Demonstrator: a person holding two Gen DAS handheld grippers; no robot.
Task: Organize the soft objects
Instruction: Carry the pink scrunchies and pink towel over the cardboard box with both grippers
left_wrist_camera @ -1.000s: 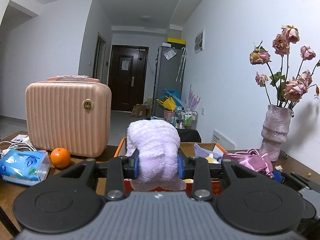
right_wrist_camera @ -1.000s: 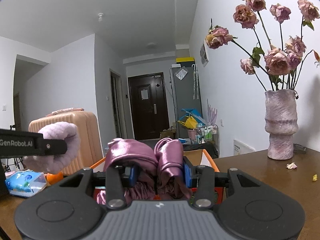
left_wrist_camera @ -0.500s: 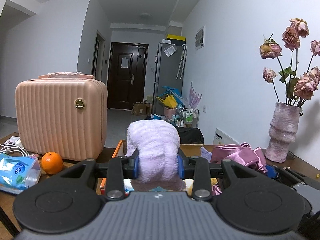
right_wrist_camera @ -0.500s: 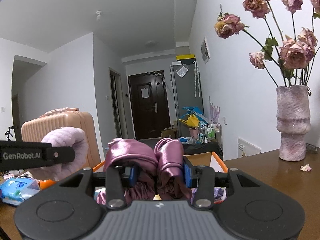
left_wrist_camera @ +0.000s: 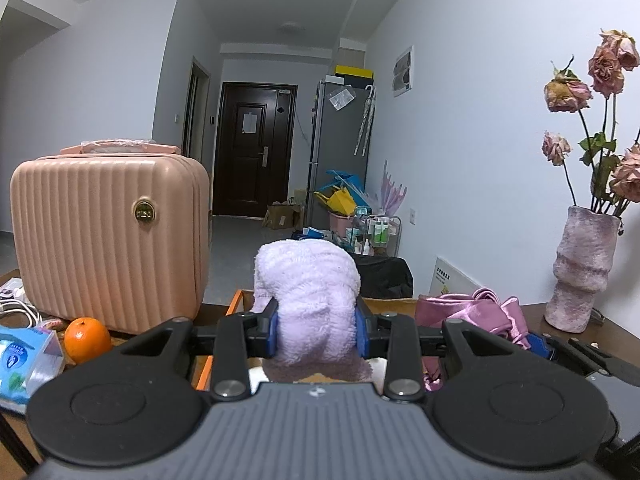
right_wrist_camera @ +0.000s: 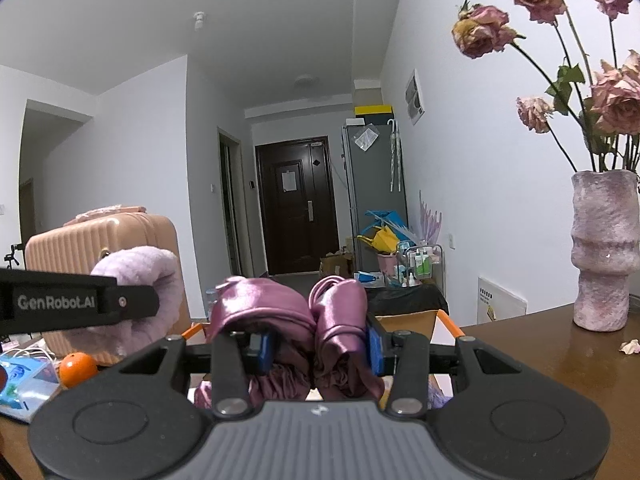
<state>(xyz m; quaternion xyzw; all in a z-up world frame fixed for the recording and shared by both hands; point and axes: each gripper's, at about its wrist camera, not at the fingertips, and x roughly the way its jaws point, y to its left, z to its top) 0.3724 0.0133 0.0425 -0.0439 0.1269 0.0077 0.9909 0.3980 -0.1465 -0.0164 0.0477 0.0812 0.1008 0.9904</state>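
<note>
My left gripper (left_wrist_camera: 316,330) is shut on a fluffy lilac towel (left_wrist_camera: 310,292), held up above an orange-rimmed box (left_wrist_camera: 234,304) on the wooden table. My right gripper (right_wrist_camera: 316,350) is shut on a bunched pink satin cloth (right_wrist_camera: 288,312) over the same box (right_wrist_camera: 450,322). In the right wrist view the left gripper's finger (right_wrist_camera: 80,302) and its lilac towel (right_wrist_camera: 140,280) show at the left. In the left wrist view the satin cloth (left_wrist_camera: 472,312) sits just right of the towel. The box's inside is mostly hidden by the grippers.
A ribbed pink suitcase (left_wrist_camera: 108,240) stands on the table at the left, with an orange (left_wrist_camera: 87,340) and a blue tissue pack (left_wrist_camera: 24,360) in front of it. A pink vase of dried roses (right_wrist_camera: 604,252) stands at the right. A hallway lies beyond.
Both grippers have moved forward together with their cloths still held; the suitcase and vase have slid outward in both views and the box rim sits lower under the fingers.
</note>
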